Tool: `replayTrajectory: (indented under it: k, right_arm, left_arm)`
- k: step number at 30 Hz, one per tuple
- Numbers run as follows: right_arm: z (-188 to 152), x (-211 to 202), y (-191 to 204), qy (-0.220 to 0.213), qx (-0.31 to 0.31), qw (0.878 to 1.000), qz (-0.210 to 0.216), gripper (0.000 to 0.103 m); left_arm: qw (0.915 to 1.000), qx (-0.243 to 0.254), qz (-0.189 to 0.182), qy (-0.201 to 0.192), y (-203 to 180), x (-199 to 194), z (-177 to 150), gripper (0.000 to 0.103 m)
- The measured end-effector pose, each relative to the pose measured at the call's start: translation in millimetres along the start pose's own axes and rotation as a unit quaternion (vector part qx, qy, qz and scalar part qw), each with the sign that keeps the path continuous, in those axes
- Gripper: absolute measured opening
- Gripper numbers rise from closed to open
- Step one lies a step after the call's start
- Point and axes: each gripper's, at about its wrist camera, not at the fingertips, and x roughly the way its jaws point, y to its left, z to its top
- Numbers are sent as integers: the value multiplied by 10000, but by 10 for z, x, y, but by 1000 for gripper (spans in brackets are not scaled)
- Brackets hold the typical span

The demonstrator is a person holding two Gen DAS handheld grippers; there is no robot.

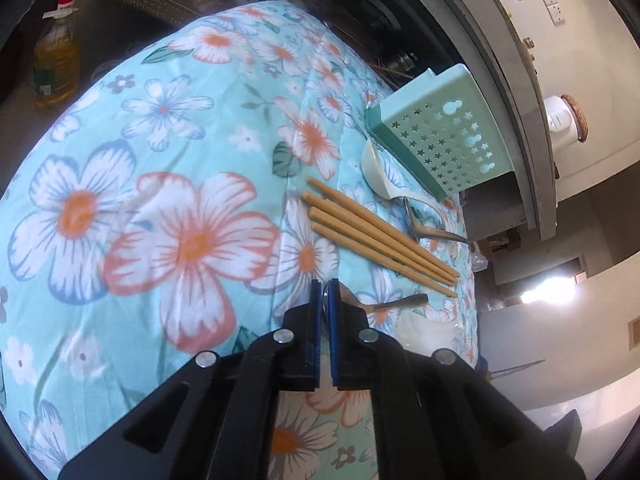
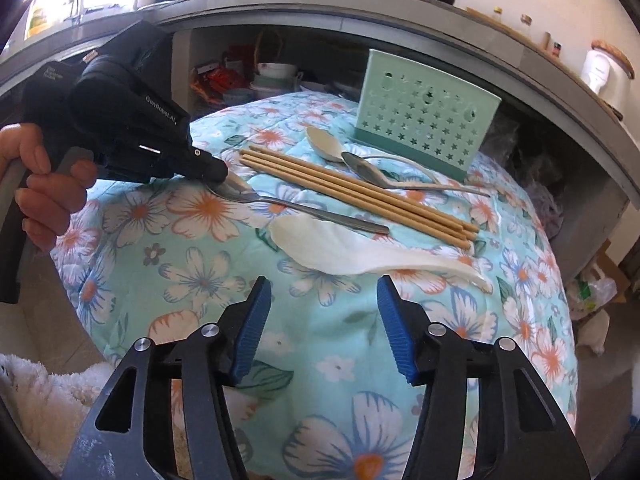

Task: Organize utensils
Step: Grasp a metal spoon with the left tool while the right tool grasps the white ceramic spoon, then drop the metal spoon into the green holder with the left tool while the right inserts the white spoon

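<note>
Left wrist view: your left gripper [image 1: 325,284] is clamped on the bowl end of the metal spoon [image 1: 394,303], whose handle runs toward 3 o'clock. The chopsticks [image 1: 380,236] lie just beyond; the green holder [image 1: 444,136] stands at 1 o'clock with nothing visible in it.

Right wrist view: your right gripper [image 2: 322,300] stands partly open, nothing between the pads. The white spoon [image 2: 360,248] lies just ahead at 12 o'clock. No utensil appears stowed; two further spoons wait by the holder.
</note>
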Motion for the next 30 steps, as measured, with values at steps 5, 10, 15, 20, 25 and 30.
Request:
replayTrajectory:
  k: [5, 10, 15, 20, 25, 30]
  right_arm:
    - [63, 167, 168, 142, -755, 9961, -435, 40]
    - [102, 332, 285, 234, -1290, 9890, -677, 32]
    - [101, 424, 381, 259, -1390, 9861, -874, 14]
    - [91, 146, 315, -44, -1267, 9881, -874, 8]
    - [176, -299, -83, -453, -560, 9956, -601, 4]
    - [368, -689, -724, -1049, 530, 9928, -251, 1]
  left_arm:
    - [9997, -162, -141, 120, 86, -24, -10, 4]
    - [9997, -151, -81, 168, 59, 54, -21, 4]
    - [9999, -75, 50, 96, -9, 126, -48, 6]
    - [9999, 42, 63, -119, -98, 17, -56, 3]
    - [9956, 635, 149, -674, -452, -343, 11, 2]
    - [9771, 1476, 150, -1524, -1042, -819, 180, 2]
